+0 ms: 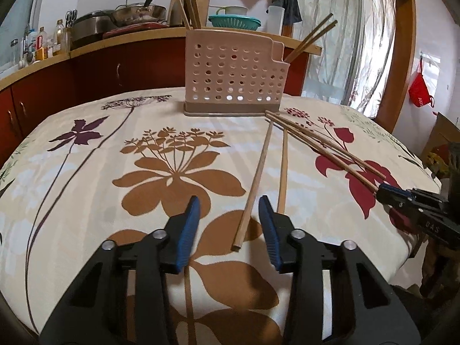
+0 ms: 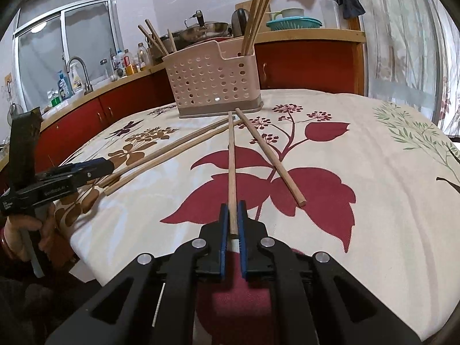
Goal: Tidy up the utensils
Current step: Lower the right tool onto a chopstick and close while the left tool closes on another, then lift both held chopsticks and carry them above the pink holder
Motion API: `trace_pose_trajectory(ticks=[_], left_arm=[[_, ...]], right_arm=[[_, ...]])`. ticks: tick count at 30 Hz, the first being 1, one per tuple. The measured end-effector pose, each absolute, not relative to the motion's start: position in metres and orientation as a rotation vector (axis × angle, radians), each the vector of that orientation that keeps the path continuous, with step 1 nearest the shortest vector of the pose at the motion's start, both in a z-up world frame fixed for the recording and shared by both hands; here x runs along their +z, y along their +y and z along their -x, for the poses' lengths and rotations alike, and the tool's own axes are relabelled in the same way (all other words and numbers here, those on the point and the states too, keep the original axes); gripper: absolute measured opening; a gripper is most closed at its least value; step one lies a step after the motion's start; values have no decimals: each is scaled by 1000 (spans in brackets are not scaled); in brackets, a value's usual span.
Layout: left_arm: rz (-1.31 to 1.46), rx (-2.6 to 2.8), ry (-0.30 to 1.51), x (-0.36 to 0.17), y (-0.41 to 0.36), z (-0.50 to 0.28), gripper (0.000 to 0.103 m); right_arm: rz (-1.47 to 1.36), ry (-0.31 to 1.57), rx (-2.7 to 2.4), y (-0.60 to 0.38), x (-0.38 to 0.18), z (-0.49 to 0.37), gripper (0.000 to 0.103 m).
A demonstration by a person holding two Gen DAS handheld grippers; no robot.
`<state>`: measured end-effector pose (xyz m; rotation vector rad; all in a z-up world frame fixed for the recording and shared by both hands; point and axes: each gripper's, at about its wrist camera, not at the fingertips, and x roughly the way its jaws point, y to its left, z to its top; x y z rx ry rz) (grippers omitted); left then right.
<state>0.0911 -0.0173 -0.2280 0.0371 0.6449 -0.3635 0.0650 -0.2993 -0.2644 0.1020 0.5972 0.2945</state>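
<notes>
A pink perforated utensil holder (image 1: 234, 74) stands at the table's far side with several chopsticks upright in it; it also shows in the right wrist view (image 2: 212, 79). Several wooden chopsticks lie loose on the floral tablecloth. My left gripper (image 1: 229, 214) is open, its fingers on either side of the near end of one chopstick (image 1: 254, 184); another chopstick (image 1: 283, 172) lies just right of it. My right gripper (image 2: 233, 217) is shut on the near end of a chopstick (image 2: 232, 166) that points at the holder. A second chopstick (image 2: 270, 156) lies to its right.
The table's floral cloth (image 1: 115, 201) drops off at its near and side edges. A red cabinet counter (image 1: 57, 86) with pots, bottles and a sink runs behind. A curtained doorway (image 1: 359, 43) is at the right. The left gripper shows in the right wrist view (image 2: 86, 169).
</notes>
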Motion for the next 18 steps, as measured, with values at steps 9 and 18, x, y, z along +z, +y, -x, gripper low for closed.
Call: trace_pose_trajectory(ticks=[9,18], left_arm=[[-58,-376,650,-239,-21,-81,22],[-72,-386,638,-239,-24,-79,11]], right_arm=[[-121,579,293,-300,-266,-63,8],[-135,569,293,-302,-267,-63,8]])
